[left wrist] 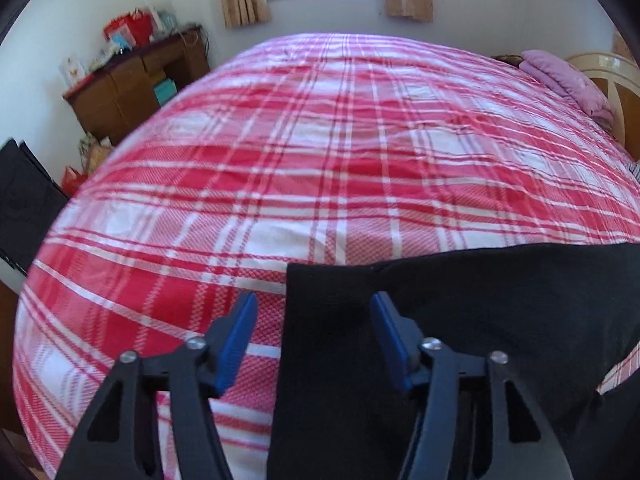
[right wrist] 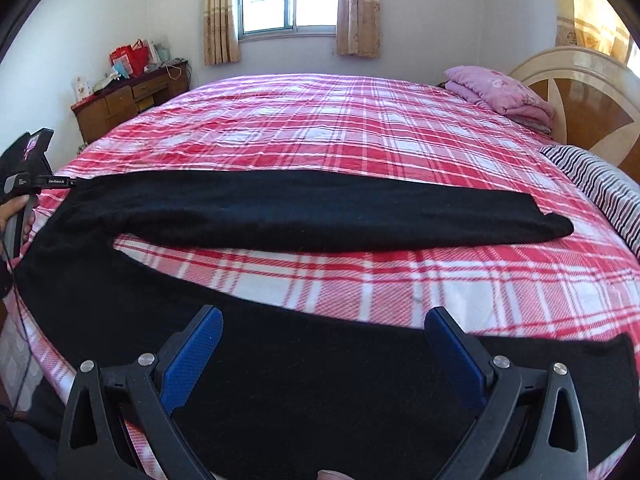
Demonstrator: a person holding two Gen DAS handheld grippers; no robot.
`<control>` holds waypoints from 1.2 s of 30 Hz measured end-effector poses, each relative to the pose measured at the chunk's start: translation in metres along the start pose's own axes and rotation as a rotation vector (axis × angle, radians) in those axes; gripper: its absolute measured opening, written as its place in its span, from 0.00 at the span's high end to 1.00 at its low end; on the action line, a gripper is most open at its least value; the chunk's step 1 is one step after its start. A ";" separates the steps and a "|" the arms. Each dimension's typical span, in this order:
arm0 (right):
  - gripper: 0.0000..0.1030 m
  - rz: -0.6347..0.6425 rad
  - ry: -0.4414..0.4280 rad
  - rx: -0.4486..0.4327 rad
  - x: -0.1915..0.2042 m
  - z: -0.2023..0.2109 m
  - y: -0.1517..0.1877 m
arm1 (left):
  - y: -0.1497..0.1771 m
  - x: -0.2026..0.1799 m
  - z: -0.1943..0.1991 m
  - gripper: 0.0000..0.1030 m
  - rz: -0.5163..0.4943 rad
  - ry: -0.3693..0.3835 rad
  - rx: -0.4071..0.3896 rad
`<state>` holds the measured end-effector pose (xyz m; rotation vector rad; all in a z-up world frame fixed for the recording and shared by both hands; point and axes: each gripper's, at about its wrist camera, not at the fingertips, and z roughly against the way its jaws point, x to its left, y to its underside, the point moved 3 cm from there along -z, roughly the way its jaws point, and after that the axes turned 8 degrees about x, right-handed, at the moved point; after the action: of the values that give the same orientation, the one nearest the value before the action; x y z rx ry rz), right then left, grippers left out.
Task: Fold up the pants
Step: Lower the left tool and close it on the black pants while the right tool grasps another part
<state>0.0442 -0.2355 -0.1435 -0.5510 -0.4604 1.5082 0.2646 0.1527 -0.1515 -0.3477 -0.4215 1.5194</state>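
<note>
The black pants (right wrist: 304,216) lie spread on the red-and-white plaid bedspread (right wrist: 360,136), long axis running across my view from left to right. The waist end is at my left, and the two legs fork from there toward the right: the far leg stretches flat to its cuff near the striped pillow (right wrist: 600,184), the near leg runs along the bed's front edge under my right claw (right wrist: 324,332), with a wedge of plaid between them.

My right claw stands wide apart, both blue pads above the near leg, clamped on nothing. My left claw (left wrist: 314,312) is about half apart; the corner of the waist end sits between its pads, the left pad over bare plaid and the right pad over black cloth, and I can't see either pad pressing the fabric. In the right view my left hand (right wrist: 16,216) grips that tool's handle at the waist end.

Beyond the pants lies a folded pink quilt (right wrist: 500,92) by the headboard (right wrist: 592,92), with a wooden desk (right wrist: 128,100) left of the bed.
</note>
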 end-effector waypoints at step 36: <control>0.35 -0.322 0.259 0.207 -0.300 -0.109 -0.140 | -0.012 0.000 -0.021 0.80 -0.010 0.094 0.017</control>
<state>0.2155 -0.5387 -0.1299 -0.4754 -0.1781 1.1407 0.2851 0.1530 -0.1640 -0.4007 -0.3356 1.4896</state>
